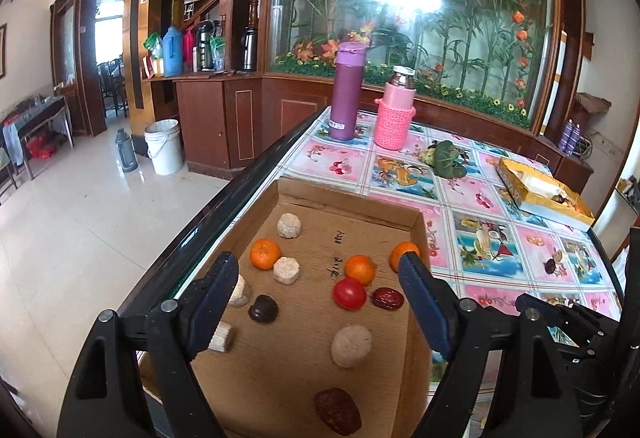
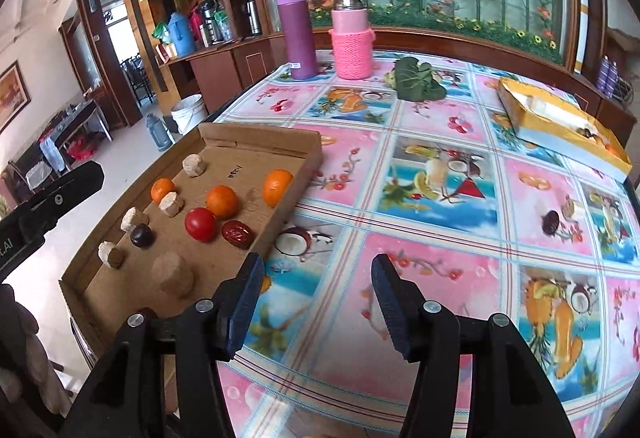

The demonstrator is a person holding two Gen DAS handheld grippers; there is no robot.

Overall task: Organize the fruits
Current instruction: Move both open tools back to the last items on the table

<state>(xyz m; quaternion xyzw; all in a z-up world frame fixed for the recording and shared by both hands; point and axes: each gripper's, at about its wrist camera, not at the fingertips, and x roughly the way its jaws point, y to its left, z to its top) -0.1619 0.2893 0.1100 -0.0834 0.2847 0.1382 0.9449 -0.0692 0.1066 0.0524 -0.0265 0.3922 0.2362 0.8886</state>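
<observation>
A flat cardboard tray (image 1: 352, 198) (image 2: 312, 150) lies at the table's left edge. It holds three oranges (image 1: 265, 254) (image 2: 222, 201), a red tomato (image 1: 349, 293) (image 2: 200, 224), red dates (image 1: 387, 298) (image 2: 238, 234), a dark fruit (image 1: 263, 309) (image 2: 142, 236) and several pale round pieces (image 1: 351, 346) (image 2: 176, 278). My left gripper (image 1: 318, 274) is open and empty, hovering over the tray. My right gripper (image 2: 318, 274) is open and empty above the tablecloth, right of the tray. A yellow box (image 1: 544, 192) (image 2: 560, 122) with some fruit sits at the far right.
A purple flask (image 1: 347, 94) (image 2: 298, 34), a pink flask in a knitted sleeve (image 1: 394, 110) (image 2: 352, 38) and a green leafy item (image 1: 446, 158) (image 2: 418, 78) stand at the table's far side. A dark fruit (image 2: 552, 222) lies on the cloth. Tiled floor drops off left.
</observation>
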